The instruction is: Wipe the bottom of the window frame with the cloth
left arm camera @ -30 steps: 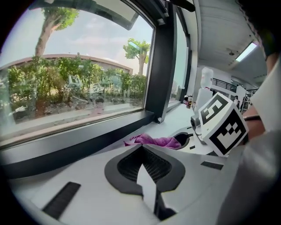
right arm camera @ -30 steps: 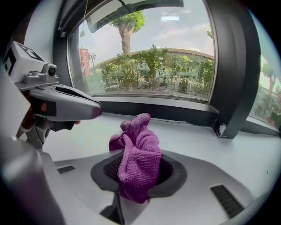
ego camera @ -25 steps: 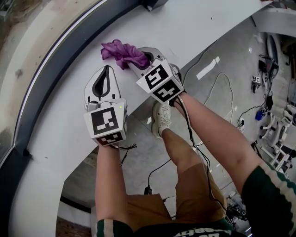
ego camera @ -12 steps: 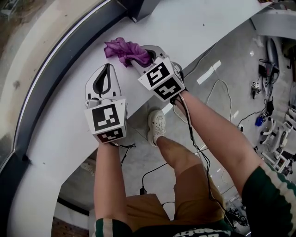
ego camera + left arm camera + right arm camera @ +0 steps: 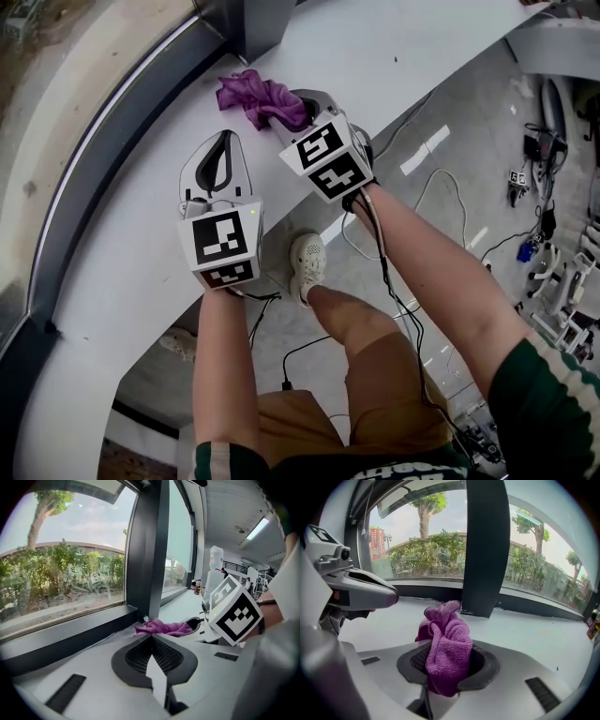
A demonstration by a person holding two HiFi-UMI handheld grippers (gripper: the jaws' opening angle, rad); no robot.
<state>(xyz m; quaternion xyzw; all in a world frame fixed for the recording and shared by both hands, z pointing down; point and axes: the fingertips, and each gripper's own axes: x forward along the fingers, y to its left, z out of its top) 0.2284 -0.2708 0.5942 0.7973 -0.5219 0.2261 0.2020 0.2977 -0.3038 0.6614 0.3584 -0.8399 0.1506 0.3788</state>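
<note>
Dark window frame runs from seven to one o'clock along the left edge of the white sill. Beside it lies the left gripper, jaws together on nothing. The purple cloth, clamped in the right gripper, rests on the sill with the frame near at its ten o'clock.

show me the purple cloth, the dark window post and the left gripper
purple cloth point(image 5: 447, 651), right gripper view, the bunched middle between the fingers
dark window post point(image 5: 485, 550), right gripper view, its front face
left gripper point(image 5: 151, 637), left gripper view, where its fingertips meet
</note>
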